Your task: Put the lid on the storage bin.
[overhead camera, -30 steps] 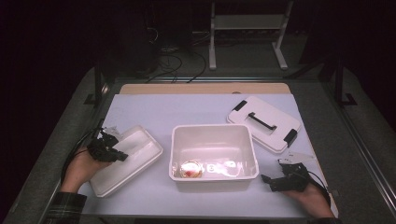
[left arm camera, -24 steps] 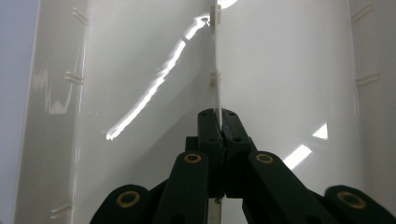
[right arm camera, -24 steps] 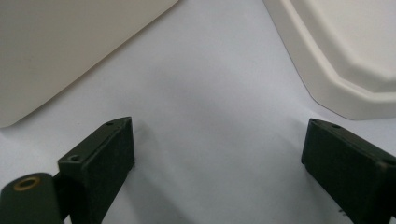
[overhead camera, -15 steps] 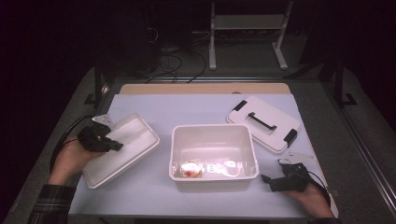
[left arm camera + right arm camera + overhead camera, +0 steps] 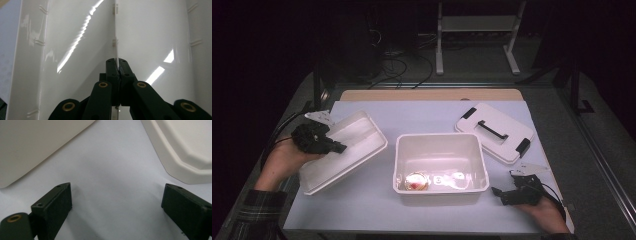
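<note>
high view: left gripper (image 5: 332, 146) clamped on tilted white tray (image 5: 349, 150), right gripper (image 5: 504, 194) jaws apart beside bin (image 5: 441, 145)

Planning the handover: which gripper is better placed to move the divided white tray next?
Left. The left gripper is shut on the divided white tray at its centre divider, tilting it off the table. The right gripper rests open beside the white bin.

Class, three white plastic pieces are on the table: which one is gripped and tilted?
The divided tray at the left: the left gripper clamps its centre rib.
</note>
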A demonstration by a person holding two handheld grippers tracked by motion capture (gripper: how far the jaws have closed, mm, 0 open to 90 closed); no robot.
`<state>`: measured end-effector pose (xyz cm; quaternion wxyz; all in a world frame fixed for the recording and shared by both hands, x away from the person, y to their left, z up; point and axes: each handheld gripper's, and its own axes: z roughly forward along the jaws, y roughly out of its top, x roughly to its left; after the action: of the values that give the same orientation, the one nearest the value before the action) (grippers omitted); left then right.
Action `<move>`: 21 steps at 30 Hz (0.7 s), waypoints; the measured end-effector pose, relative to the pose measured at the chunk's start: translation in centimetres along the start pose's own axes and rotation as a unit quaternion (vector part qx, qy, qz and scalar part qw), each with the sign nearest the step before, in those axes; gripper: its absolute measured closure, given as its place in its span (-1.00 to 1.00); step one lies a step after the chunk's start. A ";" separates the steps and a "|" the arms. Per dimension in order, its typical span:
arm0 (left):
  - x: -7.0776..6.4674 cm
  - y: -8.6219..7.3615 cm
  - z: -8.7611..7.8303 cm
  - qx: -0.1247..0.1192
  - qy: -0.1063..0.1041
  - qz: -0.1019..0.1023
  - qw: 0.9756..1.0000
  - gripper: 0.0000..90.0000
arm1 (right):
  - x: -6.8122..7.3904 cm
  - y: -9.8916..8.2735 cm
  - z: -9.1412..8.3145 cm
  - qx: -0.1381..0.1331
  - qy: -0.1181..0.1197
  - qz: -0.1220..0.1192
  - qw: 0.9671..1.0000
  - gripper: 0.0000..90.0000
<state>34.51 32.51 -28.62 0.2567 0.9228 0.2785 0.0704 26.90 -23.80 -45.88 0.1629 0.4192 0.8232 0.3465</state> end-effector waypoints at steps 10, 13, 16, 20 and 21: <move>-1.8 4.1 -0.1 0.000 -0.020 0.050 0.999 0.96 | 0.0 0.0 0.0 0.000 0.000 0.001 1.000 -0.81; -2.6 5.5 0.1 0.000 -0.023 0.068 0.997 0.96 | 0.0 0.0 0.0 0.000 0.000 0.000 1.000 -0.81; -3.3 6.9 0.5 -0.001 -0.031 0.087 0.996 0.96 | 0.0 0.0 0.0 0.000 0.000 0.001 1.000 -0.81; -4.3 8.4 1.2 0.005 -0.042 0.109 0.993 0.96 | 0.0 0.0 0.0 0.000 0.000 0.001 1.000 -0.81; -4.6 8.7 1.4 0.004 -0.044 0.113 0.993 0.96 | 0.0 0.0 0.0 0.000 0.000 0.001 1.000 -0.81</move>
<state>35.23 23.13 -25.30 0.2556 0.9515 0.1615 0.0567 26.89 -23.79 -45.87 0.1628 0.4198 0.8228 0.3467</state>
